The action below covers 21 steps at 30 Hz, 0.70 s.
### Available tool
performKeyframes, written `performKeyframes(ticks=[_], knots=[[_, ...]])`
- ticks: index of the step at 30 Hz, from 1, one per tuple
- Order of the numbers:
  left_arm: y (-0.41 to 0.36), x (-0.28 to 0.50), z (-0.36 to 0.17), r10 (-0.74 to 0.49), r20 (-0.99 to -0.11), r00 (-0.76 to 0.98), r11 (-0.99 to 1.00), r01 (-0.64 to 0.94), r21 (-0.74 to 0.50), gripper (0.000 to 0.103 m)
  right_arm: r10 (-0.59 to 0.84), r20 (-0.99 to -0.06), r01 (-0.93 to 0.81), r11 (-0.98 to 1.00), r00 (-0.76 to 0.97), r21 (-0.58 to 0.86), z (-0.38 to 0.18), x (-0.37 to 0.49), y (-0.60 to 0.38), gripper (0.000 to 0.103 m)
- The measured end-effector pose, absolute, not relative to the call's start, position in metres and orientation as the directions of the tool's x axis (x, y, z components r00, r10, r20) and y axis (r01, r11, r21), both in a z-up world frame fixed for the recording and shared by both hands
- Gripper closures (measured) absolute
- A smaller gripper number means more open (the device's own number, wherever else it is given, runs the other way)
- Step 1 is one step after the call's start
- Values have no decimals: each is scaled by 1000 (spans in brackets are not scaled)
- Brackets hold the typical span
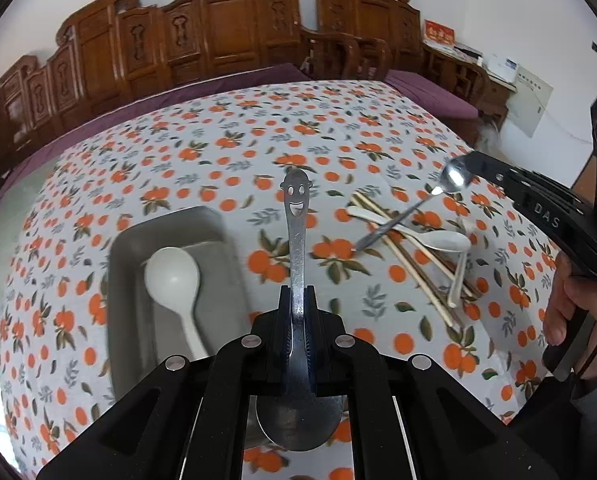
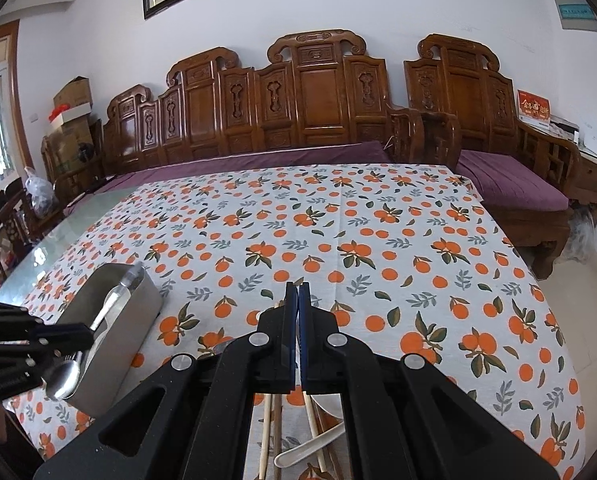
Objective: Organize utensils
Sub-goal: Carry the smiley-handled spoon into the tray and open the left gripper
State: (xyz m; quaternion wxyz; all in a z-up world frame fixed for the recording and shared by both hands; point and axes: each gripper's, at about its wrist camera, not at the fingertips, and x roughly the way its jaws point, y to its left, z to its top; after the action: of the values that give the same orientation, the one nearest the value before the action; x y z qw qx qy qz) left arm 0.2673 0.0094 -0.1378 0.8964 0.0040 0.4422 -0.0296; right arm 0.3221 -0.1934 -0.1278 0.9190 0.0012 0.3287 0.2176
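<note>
While both claws are loaded and close together over the orange-print tablecloth (image 1: 218,128), the main hazard is a clash or a dropped utensil.

The steel tray (image 1: 116,280) lies ahead and to the left of the left claw (image 1: 297,292), lower than its tips and holding one white spoon (image 1: 172,276). If the claw lets go from this height or short of the rim, its load would probably hit the wall or bounce onto the cloth.

To the right of that claw, the right claw (image 2: 297,286) reaches in with its jaws fully together. It appears to nip a second metal spoon (image 1: 398,220) by the bowl only, with the long handle slanting down and away. So thin a hold on a curved, slick edge could let the spoon swivel or slide out. Its trailing handle could also catch the pile underneath.

That pile sits beneath and just short of the right claw's tips: loose chopsticks (image 1: 414,276) crossed with two white ceramic spoons (image 1: 442,240). A snag could roll the sticks toward the table edge or knock the ceramic.

The left claw is nearly closed on the neck of the smiley-handled spoon (image 1: 296,208), with the handle jutting straight forward past the tips and the bowl hanging back below the jaws. Gripped off balance like this, it may tip as the claw tilts toward the tray.
</note>
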Motion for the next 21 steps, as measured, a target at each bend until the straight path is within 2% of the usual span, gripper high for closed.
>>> performKeyframes(ticks=[10,21], knots=[[67,266,-155,9,-807,590,998,-60,-33,98,409,-603,-407,901,685,149,-128,322,-190,101],[87,267,-192,48,-841,539,993,-114,-16,98,417,-597,-421,896,686,142,-126,318,-183,101]])
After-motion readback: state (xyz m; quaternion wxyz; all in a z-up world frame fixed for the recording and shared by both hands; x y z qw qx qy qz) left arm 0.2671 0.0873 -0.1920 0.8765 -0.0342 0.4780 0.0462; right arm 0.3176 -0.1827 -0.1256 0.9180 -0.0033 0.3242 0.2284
